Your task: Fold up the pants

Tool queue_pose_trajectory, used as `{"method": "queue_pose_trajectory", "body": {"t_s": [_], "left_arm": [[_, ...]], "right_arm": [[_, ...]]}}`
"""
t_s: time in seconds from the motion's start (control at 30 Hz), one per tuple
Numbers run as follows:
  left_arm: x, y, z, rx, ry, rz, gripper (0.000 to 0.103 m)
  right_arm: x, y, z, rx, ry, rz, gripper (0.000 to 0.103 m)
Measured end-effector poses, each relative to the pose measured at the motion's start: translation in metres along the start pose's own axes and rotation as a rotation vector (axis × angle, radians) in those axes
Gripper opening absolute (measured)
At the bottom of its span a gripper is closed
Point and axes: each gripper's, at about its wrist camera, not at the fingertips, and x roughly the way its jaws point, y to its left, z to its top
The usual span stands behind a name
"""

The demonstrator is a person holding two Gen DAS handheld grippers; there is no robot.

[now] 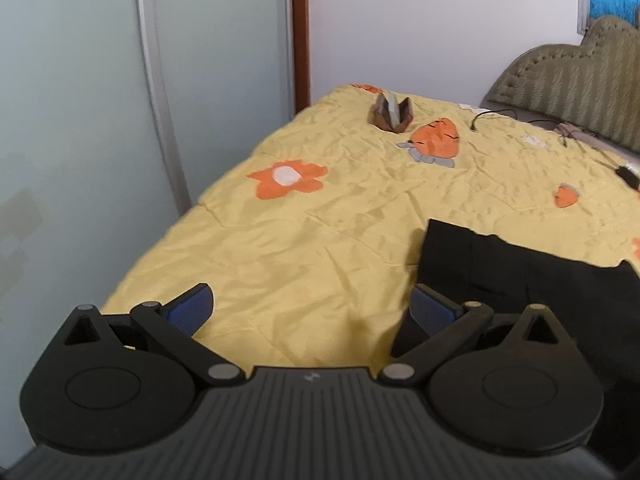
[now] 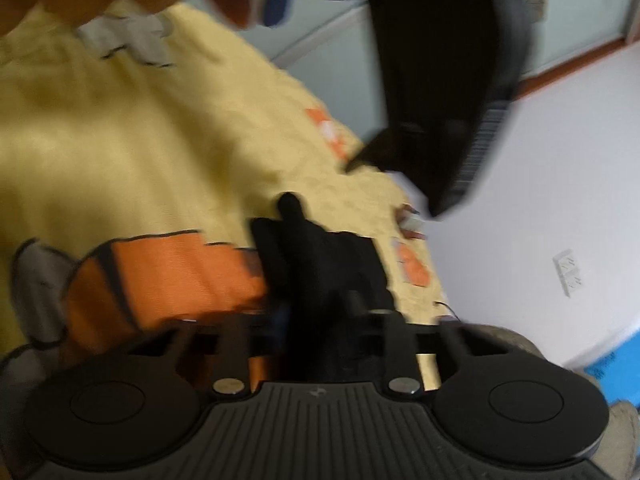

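Jaws of right gripper pinched on black pants, likely to lift an edge for folding; left gripper jaws apart, empty, beside pants on yellow bed.

Left tongs stand wide apart, nothing between them, above the yellow bedspread; black pants lie beside the right-hand pad.

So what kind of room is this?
Most likely a bedroom: a bed with a yellow quilt, a padded headboard, and black pants laid out for folding.
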Motion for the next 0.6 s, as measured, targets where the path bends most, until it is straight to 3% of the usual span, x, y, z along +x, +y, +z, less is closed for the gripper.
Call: {"method": "queue_pose_trajectory", "body": {"t_s": [0.07,0.13,0.27,0.37,0.5,0.6], "left_arm": [[0.003,0.003,0.004,-0.029,0.034,-0.045,0.103],[0.007,0.009,0.008,-0.089,0.077,-0.113,0.103],[0.026,0.024,0.01,-0.292,0.22,-0.359,0.103],[0.04,0.028,0.01,-0.435,0.287,-0.509,0.103],[0.053,0.008,0.017,-0.431,0.318,-0.569,0.103],[0.065,0.0,0.021,-0.487,0.322,-0.655,0.103]], "right_arm": [[-0.001,0.005,-0.003,-0.024,-0.014,-0.007,0.011],[-0.003,-0.002,-0.005,0.033,-0.031,0.006,0.008],[-0.006,-0.046,-0.012,0.322,-0.045,0.129,0.007],[-0.01,-0.066,-0.018,0.403,-0.059,0.156,0.007],[-0.016,-0.081,-0.022,0.456,-0.072,0.163,0.007],[-0.021,-0.086,-0.025,0.457,-0.079,0.156,0.007]]}}
